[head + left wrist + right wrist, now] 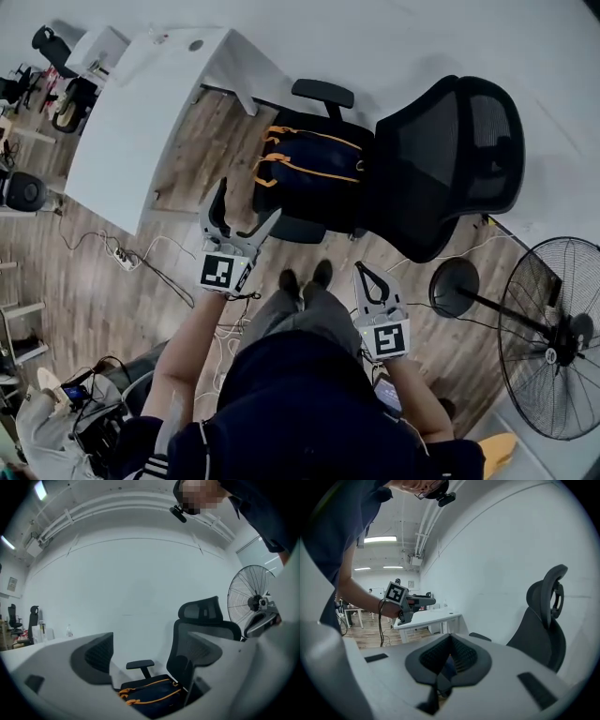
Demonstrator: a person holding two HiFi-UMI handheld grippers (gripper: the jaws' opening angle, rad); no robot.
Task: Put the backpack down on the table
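A dark navy backpack [314, 169] with orange trim lies on the seat of a black mesh office chair [450, 159]. The white table [141, 103] stands left of the chair. My left gripper [249, 202] is open, its jaws spread wide, just short of the backpack's near-left side and not touching it. In the left gripper view the backpack [150, 695] shows low between the two pads. My right gripper [361, 270] is shut on nothing, held back near the person's legs, clear of the chair. The right gripper view shows its pads [450, 656] closed together.
A standing fan [553, 337] is at the right, with its round base [455, 286] beside the chair. A power strip [122, 255] and cables lie on the wooden floor left of me. A chair armrest [323, 92] juts out behind the backpack.
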